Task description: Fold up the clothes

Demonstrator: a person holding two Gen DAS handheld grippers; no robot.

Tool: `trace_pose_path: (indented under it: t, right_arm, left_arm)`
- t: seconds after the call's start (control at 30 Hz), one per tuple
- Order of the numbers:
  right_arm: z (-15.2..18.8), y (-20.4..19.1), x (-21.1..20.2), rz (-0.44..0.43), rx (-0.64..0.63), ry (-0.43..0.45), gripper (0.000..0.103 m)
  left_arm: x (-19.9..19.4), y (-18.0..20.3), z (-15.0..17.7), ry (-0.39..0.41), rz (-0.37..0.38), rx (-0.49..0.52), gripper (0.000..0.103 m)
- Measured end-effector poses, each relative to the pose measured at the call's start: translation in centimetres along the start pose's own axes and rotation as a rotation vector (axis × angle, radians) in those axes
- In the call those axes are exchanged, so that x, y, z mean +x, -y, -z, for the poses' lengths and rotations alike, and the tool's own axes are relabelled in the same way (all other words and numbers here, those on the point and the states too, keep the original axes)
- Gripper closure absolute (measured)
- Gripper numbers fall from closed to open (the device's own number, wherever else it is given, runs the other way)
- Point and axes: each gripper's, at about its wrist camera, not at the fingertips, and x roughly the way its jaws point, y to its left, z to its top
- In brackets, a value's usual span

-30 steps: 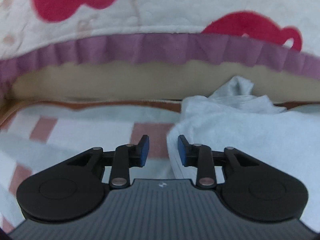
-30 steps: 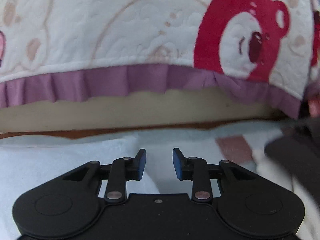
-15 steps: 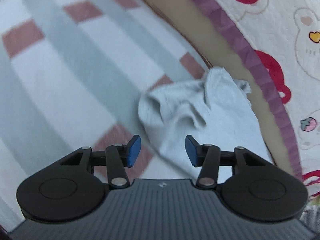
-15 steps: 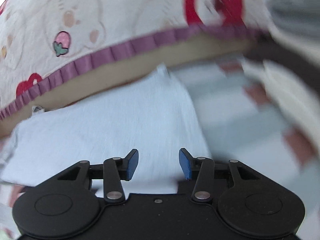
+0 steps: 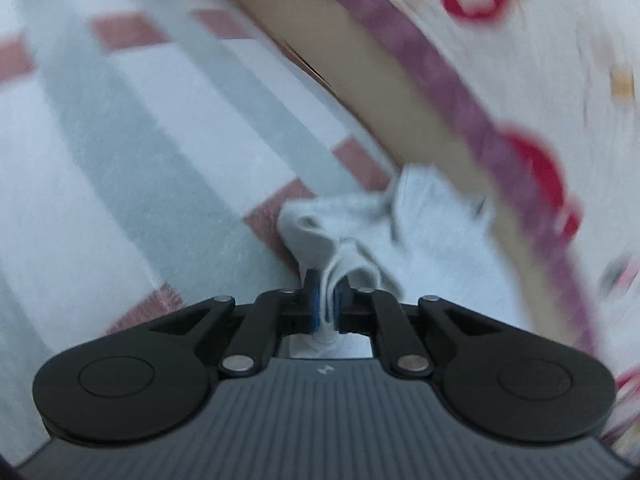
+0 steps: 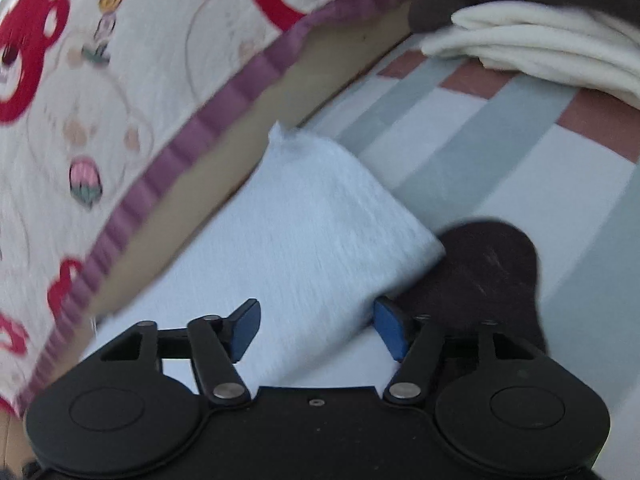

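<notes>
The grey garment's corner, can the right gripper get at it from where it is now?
Probably yes. The right gripper is open, with the grey garment lying flat just ahead between its fingers. The nearest corner sits by its right finger, with nothing over it. A dark cloth lies beside it.

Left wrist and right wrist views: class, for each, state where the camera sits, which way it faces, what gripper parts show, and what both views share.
Left wrist: sits behind the left gripper, facing forward and down at the pale grey garment pinched in its shut fingers.
Right wrist: sits behind the right gripper, fingers open, over the garment's flat part.
Shared: the garment, striped mat, bear-print quilt.
</notes>
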Motion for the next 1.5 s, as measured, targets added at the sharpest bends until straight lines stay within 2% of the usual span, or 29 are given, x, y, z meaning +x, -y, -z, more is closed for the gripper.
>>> trace_pose_path:
  t: [0.03, 0.1, 0.13, 0.17, 0.27, 0.37, 0.4, 0.43, 0.47, 0.53, 0.6, 0.7, 0.73, 0.8, 0.87, 0.9, 1.0, 1.03, 1.1, 1.13, 1.17, 1.23, 1.37, 1.4, 1.47, 1.5]
  right_arm:
    - [-0.5, -0.1, 0.4, 0.012, 0.003, 0.019, 0.038]
    - [-1.2, -0.2, 1.0, 0.018, 0.013, 0.054, 0.079]
    - [-1.5, -0.3, 1.0, 0.011, -0.009, 0.056, 0.096]
    - [-1.7, -0.5, 1.0, 0.006, -0.038, 0.056, 0.096]
    - [-1.8, -1.7, -0.5, 0.007, -0.211, 0.109, 0.097]
    - [-1.8, -1.9, -0.8, 0.057, -0.249, 0.095, 0.096]
    - [-1.7, -1.9, -0.6, 0.075, -0.258, 0.084, 0.095]
    - [-1.6, -1.8, -0.5, 0.088, -0.271, 0.078, 0.088]
    - [-1.5, -1.7, -0.5, 0.092, -0.272, 0.074, 0.086]
    - [-1.3, -1.3, -0.6, 0.097, -0.270, 0.067, 0.086]
    - [-1.1, -1.1, -0.9, 0.110, -0.265, 0.058, 0.083]
    - [-0.8, -0.4, -1.1, 0.129, -0.232, 0.040, 0.064]
    - [-0.6, -0.1, -1.2, 0.135, -0.214, 0.035, 0.053]
    - [-0.3, 0.3, -1.3, 0.116, -0.176, 0.044, 0.047]
    - [-0.3, 0.3, -0.9, 0.096, -0.166, 0.047, 0.034]
    - [-0.4, 0.1, -0.4, 0.087, -0.171, 0.048, 0.031]
    - [-0.9, -0.5, 1.5, 0.083, -0.202, 0.066, 0.027]
    - [-1.1, -0.6, 2.1, 0.075, -0.198, 0.058, 0.031]
    - [-1.5, -0.9, 3.1, 0.056, -0.183, 0.036, 0.077]
    - [-1.7, -0.8, 3.5, 0.048, -0.173, 0.012, 0.092]
    - [-1.8, -0.8, 3.5, 0.034, -0.166, 0.005, 0.092]
    - [-2.4, -0.7, 2.4, -0.014, -0.162, 0.014, 0.093]
    - [-4.3, -1.1, -0.6, -0.106, -0.112, 0.036, 0.094]
    - [-4.5, -1.6, -1.7, -0.121, -0.129, 0.048, 0.094]
    - [-4.8, -2.7, -3.9, -0.151, -0.163, 0.074, 0.095]
    - [-4.8, -2.4, -4.4, -0.133, -0.166, 0.068, 0.095]
  left_arm:
    - [-0.8, -0.2, -0.7, 0.025, 0.013, -0.025, 0.097]
    - [-2.3, -0.1, -2.2, 0.046, 0.048, -0.017, 0.097]
    - [-2.6, 0.0, -2.6, 0.036, 0.067, -0.017, 0.097]
    - [-2.8, 0.1, -2.7, 0.023, 0.074, -0.019, 0.097]
    - [-2.6, 0.2, -2.0, -0.012, 0.028, 0.006, 0.097]
    - [-1.4, 0.0, -1.6, -0.061, -0.078, 0.017, 0.097]
    - [-1.2, -0.3, -1.4, -0.080, -0.077, -0.007, 0.097]
    - [-0.9, -0.6, -1.3, -0.098, -0.074, -0.034, 0.097]
    - [-0.9, -0.9, -1.1, -0.119, -0.055, -0.069, 0.096]
    - [-0.9, -1.0, -0.9, -0.154, -0.017, -0.114, 0.096]
    - [-1.0, -1.0, -0.6, -0.194, -0.013, -0.140, 0.094]
    - [-1.2, -1.1, 0.0, -0.230, -0.016, -0.152, 0.087]
    - [-1.2, -1.0, 0.1, -0.233, -0.019, -0.148, 0.083]
    - [-1.1, -0.7, 0.3, -0.228, -0.023, -0.125, 0.080]
    - [-0.7, -0.5, 0.3, -0.209, -0.014, -0.114, 0.075]
    - [-0.5, -0.5, 0.3, -0.194, -0.003, -0.118, 0.072]
    - [0.3, -0.3, 0.1, -0.148, 0.030, -0.120, 0.060]
    - [0.4, -0.1, 0.2, -0.132, 0.034, -0.107, 0.058]
    - [0.8, 0.3, 0.3, -0.101, 0.040, -0.079, 0.061]
    - [1.0, 0.6, 0.3, -0.094, 0.028, -0.045, 0.085]
    - [1.1, 0.9, 0.2, -0.093, -0.023, 0.008, 0.096]
    - [0.7, 1.3, -0.6, -0.053, -0.115, 0.094, 0.098]
    - [-2.6, 0.1, -3.7, -0.053, 0.033, -0.054, 0.098]
    - [-3.7, 0.1, -4.1, -0.056, 0.070, -0.068, 0.098]
    - [-5.9, 1.0, -3.9, -0.056, 0.070, -0.005, 0.098]
    - [-6.5, 0.8, -3.8, -0.064, 0.079, -0.018, 0.098]
